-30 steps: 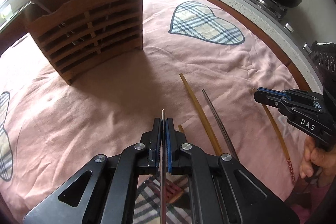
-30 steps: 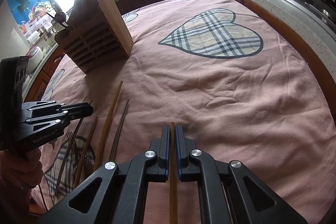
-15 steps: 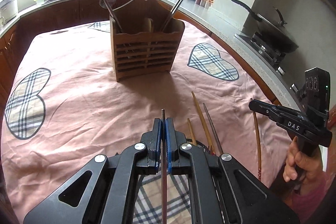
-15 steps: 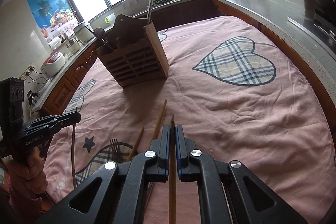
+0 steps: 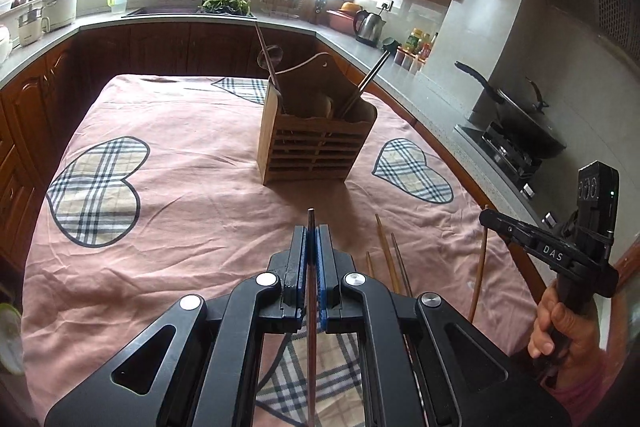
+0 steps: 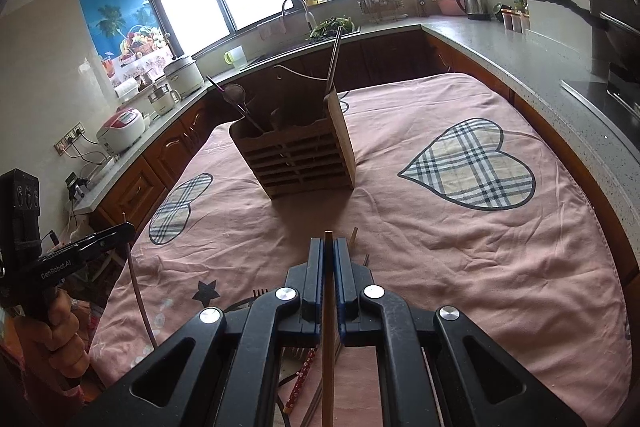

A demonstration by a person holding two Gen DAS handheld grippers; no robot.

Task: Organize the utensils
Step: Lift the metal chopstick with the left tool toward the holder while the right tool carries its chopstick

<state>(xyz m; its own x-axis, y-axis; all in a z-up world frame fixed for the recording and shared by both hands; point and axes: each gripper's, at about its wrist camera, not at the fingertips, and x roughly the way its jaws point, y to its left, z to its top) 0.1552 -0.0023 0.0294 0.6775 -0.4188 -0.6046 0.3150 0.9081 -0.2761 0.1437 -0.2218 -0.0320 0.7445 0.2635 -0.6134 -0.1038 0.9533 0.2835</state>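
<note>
Both chopsticks are now lifted off the table: left hand-held gripper (image 5: 311,247) pinches a dark chopstick (image 5: 311,327), right hand-held gripper (image 6: 329,259) a wooden chopstick (image 6: 328,339), ready for the wooden holder (image 5: 316,151).

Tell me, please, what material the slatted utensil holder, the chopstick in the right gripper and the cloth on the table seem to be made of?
Slatted utensil holder: looks like wood or bamboo, matte brown, with visible slats and a plank-like side.
Chopstick in the right gripper: probably bamboo or wood, a plain tan, dull stick.
Cloth: soft woven fabric, pink, creased, with plaid heart patches.
</note>
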